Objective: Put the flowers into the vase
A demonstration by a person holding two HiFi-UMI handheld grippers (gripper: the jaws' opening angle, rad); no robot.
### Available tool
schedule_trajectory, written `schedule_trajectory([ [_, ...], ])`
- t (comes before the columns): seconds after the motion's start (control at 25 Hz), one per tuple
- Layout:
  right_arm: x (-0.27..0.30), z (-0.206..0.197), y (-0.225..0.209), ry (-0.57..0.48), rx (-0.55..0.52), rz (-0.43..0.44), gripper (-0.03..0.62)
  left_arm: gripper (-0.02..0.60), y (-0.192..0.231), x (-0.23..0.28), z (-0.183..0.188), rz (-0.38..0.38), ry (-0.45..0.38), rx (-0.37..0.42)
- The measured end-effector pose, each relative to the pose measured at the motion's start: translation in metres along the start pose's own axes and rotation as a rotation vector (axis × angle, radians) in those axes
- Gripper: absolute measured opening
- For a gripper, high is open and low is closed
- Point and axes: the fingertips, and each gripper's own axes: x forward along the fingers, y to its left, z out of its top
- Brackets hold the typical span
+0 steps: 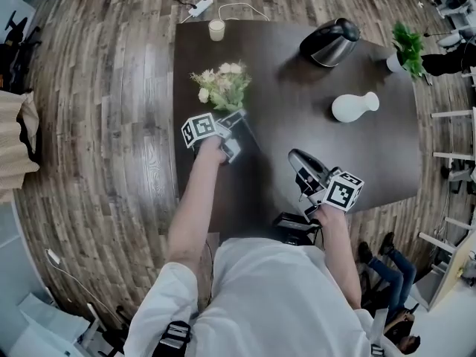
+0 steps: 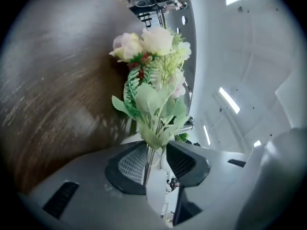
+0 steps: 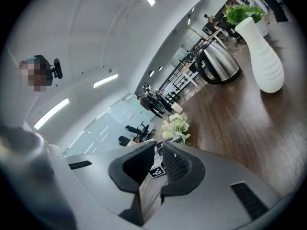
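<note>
A bouquet of pale artificial flowers [image 1: 222, 84] with green leaves lies on the left half of the dark table [image 1: 290, 117]. My left gripper [image 1: 235, 117] is at its stem end. In the left gripper view the thin stems [image 2: 149, 157] run between the jaws and lie against the left pad [image 2: 132, 164], with a gap to the other pad. The blooms [image 2: 153, 42] point away. A white vase [image 1: 354, 106] lies on its side at the right; it shows as a ribbed white vase [image 3: 263, 51] in the right gripper view. My right gripper [image 1: 299, 159] hovers near the table's front edge, shut and empty.
A steel kettle [image 1: 331, 42] stands at the back of the table, a potted plant [image 1: 405, 49] at the back right corner, a small cream cup [image 1: 216, 29] at the back left edge. A black object [image 1: 294, 229] sits at the front edge. Wooden floor surrounds the table.
</note>
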Motion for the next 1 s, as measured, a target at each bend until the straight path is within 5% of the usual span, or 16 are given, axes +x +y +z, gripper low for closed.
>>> schedule_trajectory([
  [0.08,-0.003,0.001,-0.001,-0.007,0.0,-0.004,0.028,0.064,0.002,0.002,0.0,0.015,0.003,0.032],
  [0.16,-0.006,0.002,-0.003,-0.016,0.003,-0.009,0.028,0.054,0.0,0.003,-0.002,0.004,0.012,0.059],
  [0.52,-0.023,0.003,-0.005,-0.054,0.013,-0.028,0.028,0.046,-0.028,-0.009,-0.034,-0.152,-0.014,0.051],
  [1.0,-0.077,0.014,-0.01,-0.174,0.011,-0.061,0.028,0.041,-0.119,-0.005,-0.1,-0.383,-0.001,0.097],
])
